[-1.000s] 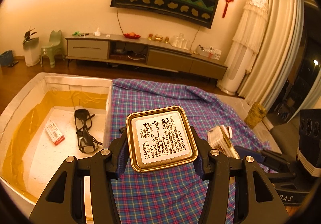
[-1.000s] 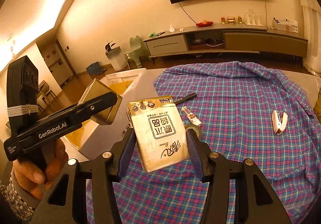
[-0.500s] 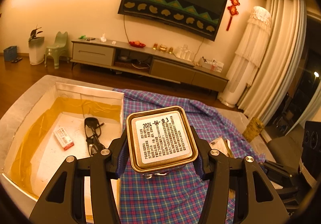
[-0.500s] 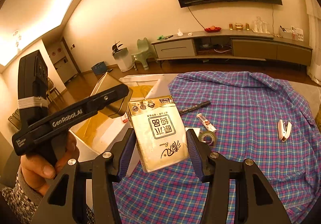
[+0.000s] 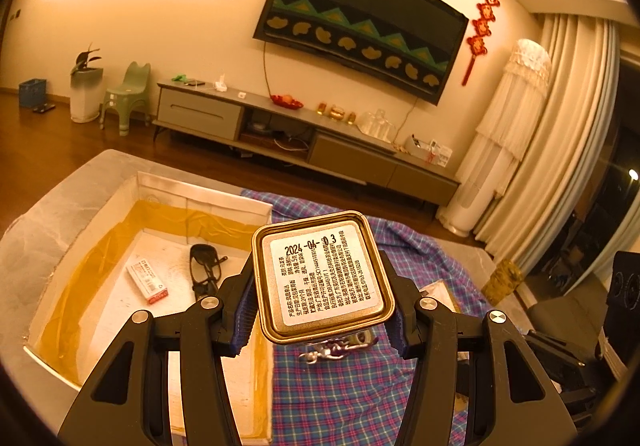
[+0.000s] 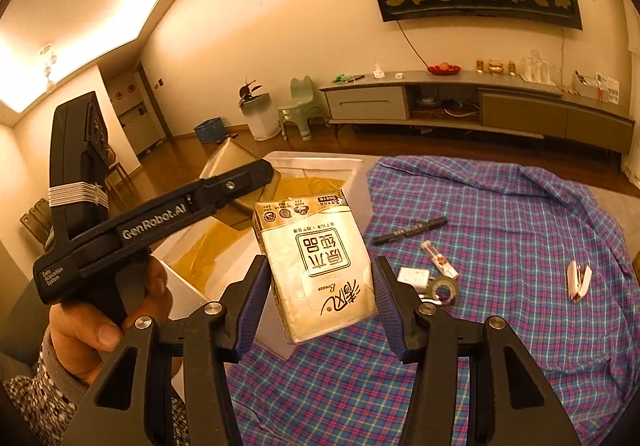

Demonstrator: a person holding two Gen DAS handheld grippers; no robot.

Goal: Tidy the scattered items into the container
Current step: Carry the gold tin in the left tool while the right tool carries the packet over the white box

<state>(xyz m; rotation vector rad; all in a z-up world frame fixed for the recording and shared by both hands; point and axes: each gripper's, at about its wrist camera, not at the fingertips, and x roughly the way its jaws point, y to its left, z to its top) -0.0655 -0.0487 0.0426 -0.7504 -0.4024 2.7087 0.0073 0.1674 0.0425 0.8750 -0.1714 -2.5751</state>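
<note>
My left gripper [image 5: 320,300] pinches the square gold metal tin [image 5: 322,278] by its rigid, slick sides, above the white foam container [image 5: 160,182]. My right gripper [image 6: 318,298] squeezes the soft, light tissue pack [image 6: 320,266] mid-body, beside that container; gently does it.

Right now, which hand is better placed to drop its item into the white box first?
Left. Its tongs hold the tin beside the white box. The right tongs hold the tissue pack farther back, over the plaid cloth.
</note>
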